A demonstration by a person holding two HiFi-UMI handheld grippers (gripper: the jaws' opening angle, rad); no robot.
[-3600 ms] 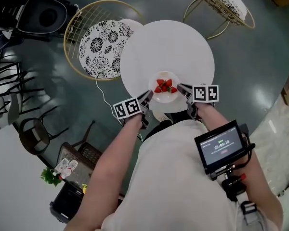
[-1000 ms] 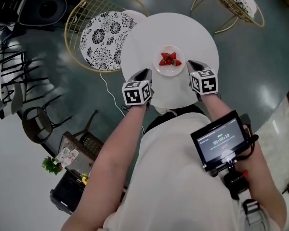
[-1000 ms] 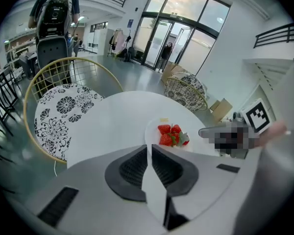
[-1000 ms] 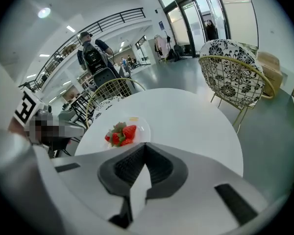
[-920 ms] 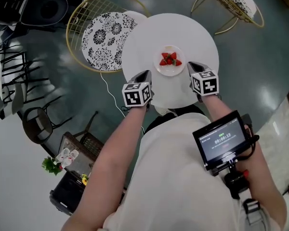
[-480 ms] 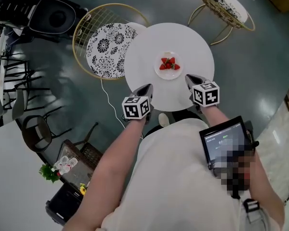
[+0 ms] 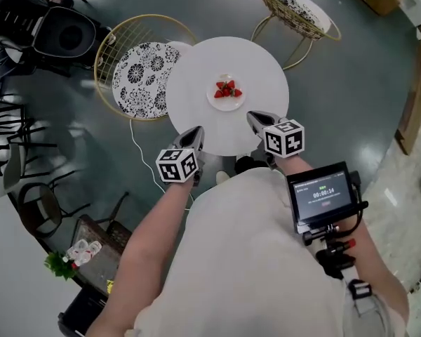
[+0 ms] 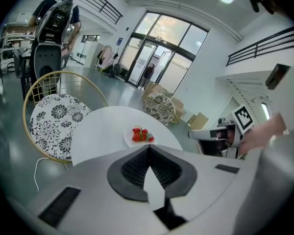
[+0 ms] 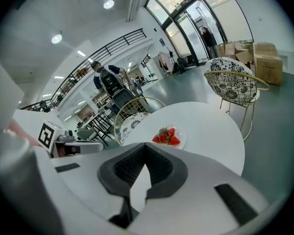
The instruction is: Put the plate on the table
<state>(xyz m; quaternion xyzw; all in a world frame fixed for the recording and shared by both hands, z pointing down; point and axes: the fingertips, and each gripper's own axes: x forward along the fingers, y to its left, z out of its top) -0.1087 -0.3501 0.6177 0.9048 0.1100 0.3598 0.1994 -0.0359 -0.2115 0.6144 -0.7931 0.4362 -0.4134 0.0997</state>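
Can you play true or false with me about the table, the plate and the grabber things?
1. The plate sits on the table. True.
2. There are bananas on the plate. False: it holds strawberries.
3. The left gripper is holding the plate. False: its jaws are shut on nothing, and it is apart from the plate, near the table's edge.
4. A chair with a black-and-white flowery seat stands beside the table. True.
5. The table is square. False: it is round.
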